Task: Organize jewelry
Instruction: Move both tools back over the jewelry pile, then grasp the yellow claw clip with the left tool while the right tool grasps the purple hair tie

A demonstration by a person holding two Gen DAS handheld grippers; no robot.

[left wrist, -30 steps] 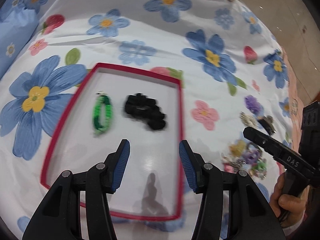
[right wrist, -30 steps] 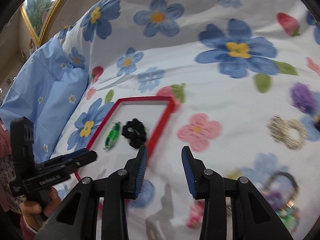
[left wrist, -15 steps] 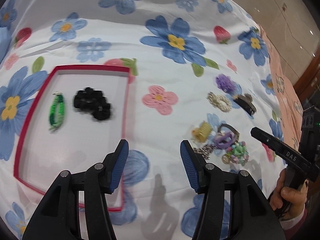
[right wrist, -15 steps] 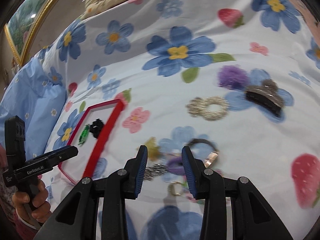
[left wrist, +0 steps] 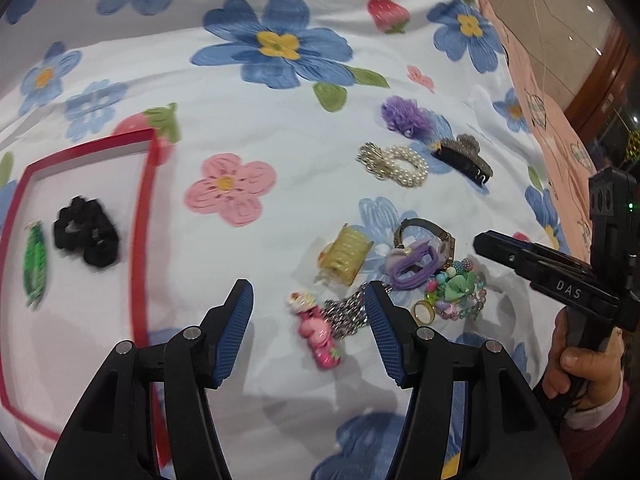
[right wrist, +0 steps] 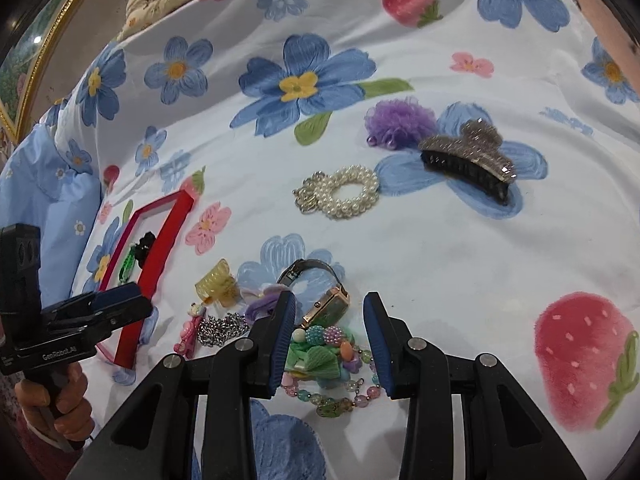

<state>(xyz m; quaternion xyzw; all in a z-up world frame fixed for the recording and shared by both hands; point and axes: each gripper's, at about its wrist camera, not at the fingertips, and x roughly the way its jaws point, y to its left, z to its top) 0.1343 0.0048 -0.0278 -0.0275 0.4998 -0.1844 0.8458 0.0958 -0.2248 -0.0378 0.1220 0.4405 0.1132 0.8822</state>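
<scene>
A red-rimmed white tray [left wrist: 141,216] holds a black scrunchie [left wrist: 88,236] and a green bracelet [left wrist: 35,264]. To its right lies a pile of jewelry: a pink charm [left wrist: 316,332], a silver chain [left wrist: 346,314], a yellow claw clip [left wrist: 346,256], a watch [right wrist: 328,304] and a beaded bracelet with green bows [right wrist: 320,360]. My left gripper [left wrist: 308,304] is open and empty just above the pink charm and chain. My right gripper [right wrist: 330,320] is open and empty over the beaded bracelet and watch.
Farther back on the flowered bedsheet [right wrist: 460,264] lie a pearl bracelet [right wrist: 340,192], a purple scrunchie [right wrist: 400,120] and a glittery dark claw clip [right wrist: 468,160]. A pink cloth [left wrist: 552,120] covers the bed's right edge. A blue pillow [right wrist: 44,176] lies left.
Both grippers have swung right from the tray to the jewelry pile and come closer to it. Both stay open and empty.
</scene>
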